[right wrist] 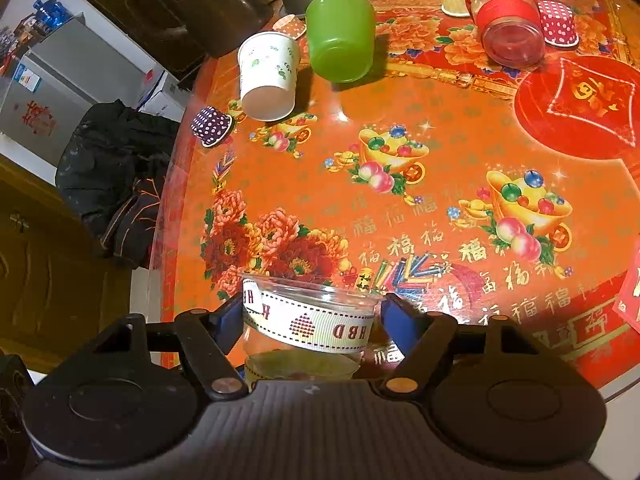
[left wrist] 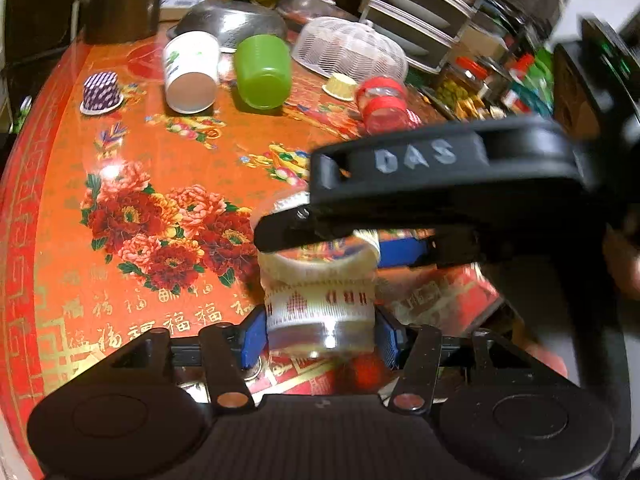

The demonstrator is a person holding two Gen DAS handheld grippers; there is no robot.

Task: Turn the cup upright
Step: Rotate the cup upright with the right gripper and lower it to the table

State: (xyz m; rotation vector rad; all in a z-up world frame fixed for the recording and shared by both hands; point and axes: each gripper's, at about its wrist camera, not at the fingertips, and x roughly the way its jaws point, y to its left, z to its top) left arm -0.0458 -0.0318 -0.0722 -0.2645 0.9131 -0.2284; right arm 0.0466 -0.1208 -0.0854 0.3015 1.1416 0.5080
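**Clear cup held off the worktop between both claws**

Far left, back of the red floral-print worktop (left wrist: pixel 52 208): a small purple-and-white patterned paper cup (left wrist: pixel 101 92) sits mouth down. Beside it a white paper cup with green leaf print (left wrist: pixel 191 72) is tipped over. Next along is a green plastic cup (left wrist: pixel 262 72), and further right a clear jar with red bands (left wrist: pixel 382 106) lies on its side. All are well apart from the action and are likely waiting their turn.

Centre, near: the clear plastic cup with a cream ribbon band (left wrist: pixel 320 304) is off the surface. The left claw (left wrist: pixel 320 340) is closed on it, blue pads pressed to either side of the narrower base end. That grip probably anchors the cup while it is turned.

Right: the right claw (right wrist: pixel 308 314) reaches in from the side. Its blue pads flank the wider rim end and appear to be in contact. The right wrist view shows the cup's mouth (right wrist: pixel 310 286) pointing away from the camera, base towards it.

Judgement: the cup is mid-flip in a two-claw regrasp. Whether it is truly vertical cannot be told. Setting it down on its base remains.
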